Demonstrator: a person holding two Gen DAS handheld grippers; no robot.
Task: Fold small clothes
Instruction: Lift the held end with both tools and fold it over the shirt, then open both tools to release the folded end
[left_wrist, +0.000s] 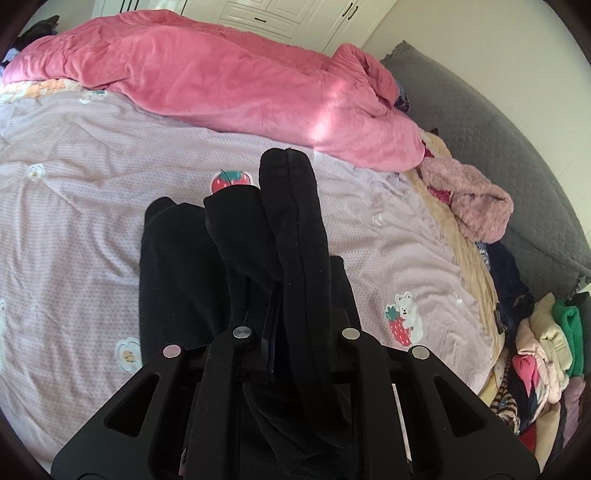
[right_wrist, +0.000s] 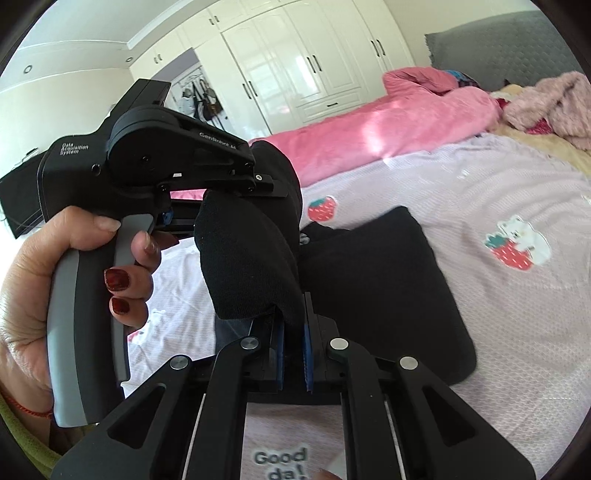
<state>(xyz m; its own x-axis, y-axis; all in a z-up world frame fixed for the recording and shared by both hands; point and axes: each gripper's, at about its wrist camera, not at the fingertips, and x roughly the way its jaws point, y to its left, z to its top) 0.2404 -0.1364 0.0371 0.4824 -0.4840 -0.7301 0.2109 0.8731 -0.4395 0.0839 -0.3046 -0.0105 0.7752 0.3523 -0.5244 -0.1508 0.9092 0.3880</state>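
Mid-fold: both grippers pinching black garment (left_wrist: 236, 266) above bed (left_wrist: 74, 206).
Left gripper (left_wrist: 275, 295) & right gripper (right_wrist: 293, 328) each clamp a raised edge; rest lies flat on the sheet. Est. partway, fold not laid down yet, clothes pile (left_wrist: 546, 354) looks untouched.

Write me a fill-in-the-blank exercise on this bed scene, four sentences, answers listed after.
1. Both tools, left tool and right tool, are shut on a ____ garment.
2. The crumpled blanket is ____.
3. The bedsheet shows printed ____.
4. The wardrobe doors are ____.

Answers: black; pink; strawberries; white
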